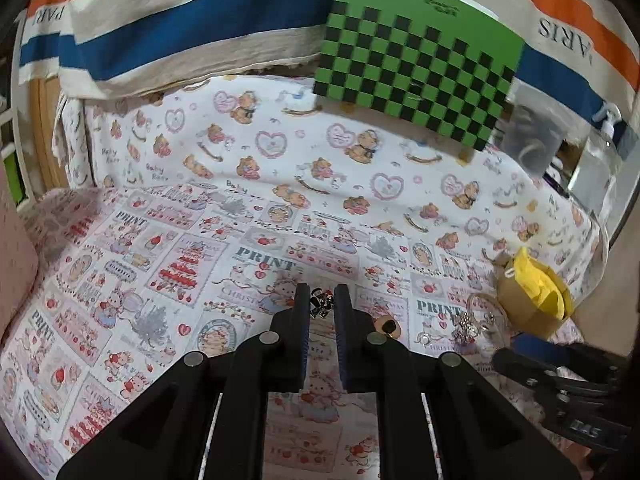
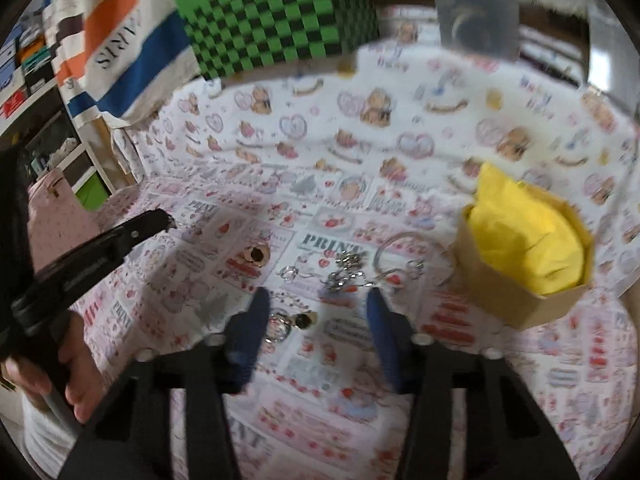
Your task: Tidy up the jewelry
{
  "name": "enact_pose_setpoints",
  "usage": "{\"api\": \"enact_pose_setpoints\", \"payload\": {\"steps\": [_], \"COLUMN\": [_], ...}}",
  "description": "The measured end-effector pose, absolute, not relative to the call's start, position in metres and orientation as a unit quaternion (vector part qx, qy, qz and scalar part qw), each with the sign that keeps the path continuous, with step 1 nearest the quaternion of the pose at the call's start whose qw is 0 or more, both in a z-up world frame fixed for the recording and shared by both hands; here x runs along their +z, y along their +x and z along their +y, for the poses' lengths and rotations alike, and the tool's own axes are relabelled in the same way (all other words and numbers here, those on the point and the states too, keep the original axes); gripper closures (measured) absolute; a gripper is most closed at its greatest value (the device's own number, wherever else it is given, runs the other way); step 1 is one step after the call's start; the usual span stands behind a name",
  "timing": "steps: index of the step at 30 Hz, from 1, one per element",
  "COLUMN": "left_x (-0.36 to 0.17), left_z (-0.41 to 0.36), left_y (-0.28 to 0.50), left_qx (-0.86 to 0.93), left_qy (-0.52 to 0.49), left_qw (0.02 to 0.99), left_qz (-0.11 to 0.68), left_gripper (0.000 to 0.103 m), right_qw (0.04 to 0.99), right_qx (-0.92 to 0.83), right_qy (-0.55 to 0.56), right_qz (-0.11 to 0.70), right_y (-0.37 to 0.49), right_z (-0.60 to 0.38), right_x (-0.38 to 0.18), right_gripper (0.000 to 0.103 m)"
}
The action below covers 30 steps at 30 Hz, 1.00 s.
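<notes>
My left gripper (image 1: 322,306) is shut on a small black-and-silver jewelry piece (image 1: 321,303), held above the patterned cloth; it shows at the left of the right wrist view (image 2: 170,222). My right gripper (image 2: 318,314) is open and empty, low over loose jewelry: a silver cluster (image 2: 346,272), a large ring hoop (image 2: 394,248), a gold-and-black earring (image 2: 256,256) and small pieces (image 2: 302,320) between its fingers. A cardboard box (image 2: 508,292) lined with yellow paper (image 2: 524,236) stands to the right. The box (image 1: 528,312) and silver jewelry (image 1: 468,326) also show in the left wrist view.
A printed cloth (image 1: 160,272) covers the table and rises at the back. A green-and-black checkered board (image 1: 416,76) leans there beside a clear plastic container (image 1: 532,136). A striped cloth (image 1: 180,36) hangs behind. A pink object (image 2: 56,216) lies at the left.
</notes>
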<state>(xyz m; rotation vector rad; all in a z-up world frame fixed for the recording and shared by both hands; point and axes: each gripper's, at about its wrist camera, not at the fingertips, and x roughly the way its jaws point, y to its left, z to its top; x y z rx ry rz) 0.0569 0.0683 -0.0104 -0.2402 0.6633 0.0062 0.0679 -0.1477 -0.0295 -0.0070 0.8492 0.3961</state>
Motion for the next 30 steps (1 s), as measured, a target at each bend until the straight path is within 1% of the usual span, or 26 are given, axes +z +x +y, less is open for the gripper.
{"api": "enact_pose_setpoints", "payload": {"steps": [4, 7, 9, 15, 20, 21, 26, 30], "left_x": [-0.011, -0.006, -0.005, -0.003, -0.003, -0.003, -0.004, -0.004], "left_z": [0.076, 0.078, 0.079, 0.075, 0.073, 0.073, 0.075, 0.075], "left_y": [0.057, 0.055, 0.054, 0.053, 0.053, 0.053, 0.053, 0.052], "left_qx": [0.008, 0.019, 0.019, 0.021, 0.018, 0.019, 0.02, 0.019], "left_qy": [-0.138, -0.133, -0.135, -0.121, -0.119, -0.118, -0.121, -0.121], "left_qw": [0.934, 0.939, 0.94, 0.943, 0.944, 0.943, 0.943, 0.944], "left_qz": [0.329, 0.316, 0.313, 0.308, 0.308, 0.31, 0.309, 0.308], "left_gripper": [0.092, 0.092, 0.092, 0.092, 0.092, 0.092, 0.092, 0.092], "right_qw": [0.882, 0.874, 0.87, 0.861, 0.858, 0.86, 0.865, 0.873], "right_qx": [0.187, 0.184, 0.183, 0.171, 0.174, 0.175, 0.191, 0.207], "right_qy": [-0.019, -0.033, -0.032, -0.038, -0.029, -0.024, 0.003, 0.029], "right_qz": [0.432, 0.449, 0.457, 0.478, 0.483, 0.479, 0.464, 0.441], "right_y": [0.079, 0.083, 0.085, 0.09, 0.091, 0.091, 0.09, 0.08], "right_z": [-0.133, -0.123, -0.12, -0.117, -0.117, -0.118, -0.126, -0.138], "right_x": [-0.04, -0.047, -0.05, -0.057, -0.061, -0.061, -0.056, -0.041], "right_gripper": [0.075, 0.081, 0.088, 0.096, 0.097, 0.101, 0.101, 0.101]}}
